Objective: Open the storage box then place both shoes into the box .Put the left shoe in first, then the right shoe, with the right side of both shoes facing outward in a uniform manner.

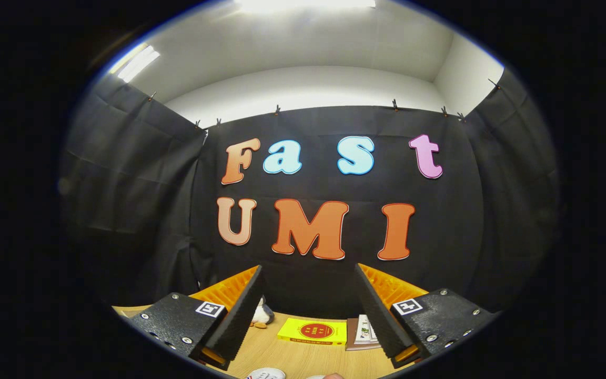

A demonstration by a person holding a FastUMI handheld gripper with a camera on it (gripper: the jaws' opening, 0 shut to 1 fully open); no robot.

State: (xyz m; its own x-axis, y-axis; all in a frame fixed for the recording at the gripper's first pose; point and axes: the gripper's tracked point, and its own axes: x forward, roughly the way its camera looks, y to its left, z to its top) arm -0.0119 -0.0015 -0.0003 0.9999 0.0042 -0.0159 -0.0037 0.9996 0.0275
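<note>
Matt wood-grain table, glossy yellow book, matt creased cloth wall.

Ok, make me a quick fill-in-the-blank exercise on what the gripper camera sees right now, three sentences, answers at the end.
1. The tongs stand ____, with nothing held between them.
2. The yellow book lies flat on the wooden ____.
3. Beside one finger, near the yellow book, sits a small penguin ____.

Missing words: open; table; toy

The yellow book's round red cover label is unreadable.
</note>
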